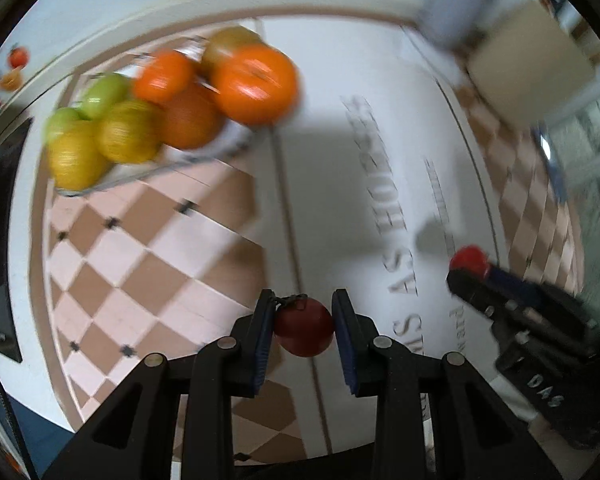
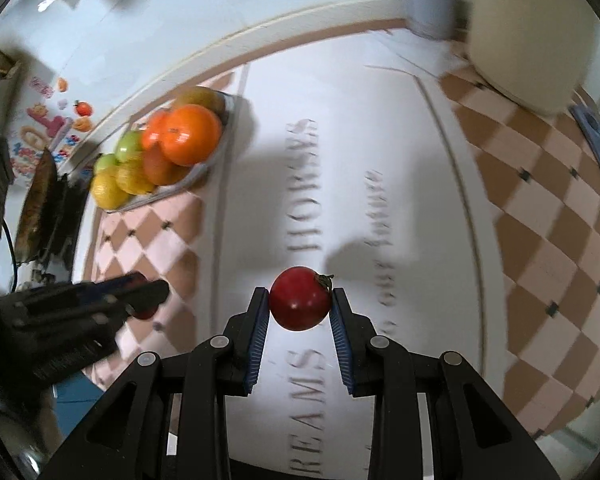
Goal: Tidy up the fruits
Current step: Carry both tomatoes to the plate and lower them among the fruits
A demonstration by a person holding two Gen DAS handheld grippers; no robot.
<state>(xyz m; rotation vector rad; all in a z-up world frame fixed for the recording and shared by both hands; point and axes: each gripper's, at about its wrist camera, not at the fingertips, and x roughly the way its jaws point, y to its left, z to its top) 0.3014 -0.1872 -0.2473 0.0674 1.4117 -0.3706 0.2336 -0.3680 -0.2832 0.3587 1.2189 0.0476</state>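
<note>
Each gripper holds one small red tomato. The left gripper (image 1: 303, 330) has its jaws shut tight on the left tomato (image 1: 304, 330). The right gripper (image 2: 299, 306) squeezes the right tomato (image 2: 300, 299) the same way. Both hang above the mat (image 2: 284, 160), near its front edge. The tray (image 1: 204, 156) of fruit sits at the far left corner. A round, smooth tomato could slip out and roll away, and the tray looks full, so the pile may tumble.

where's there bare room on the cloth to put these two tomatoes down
The white lettered band down the middle of the cloth is bare, between the two checkered strips. The checkered patch just below the fruit tray is free too. The tray itself is heaped with fruit, no room. Each tool grips a tomato.
</note>
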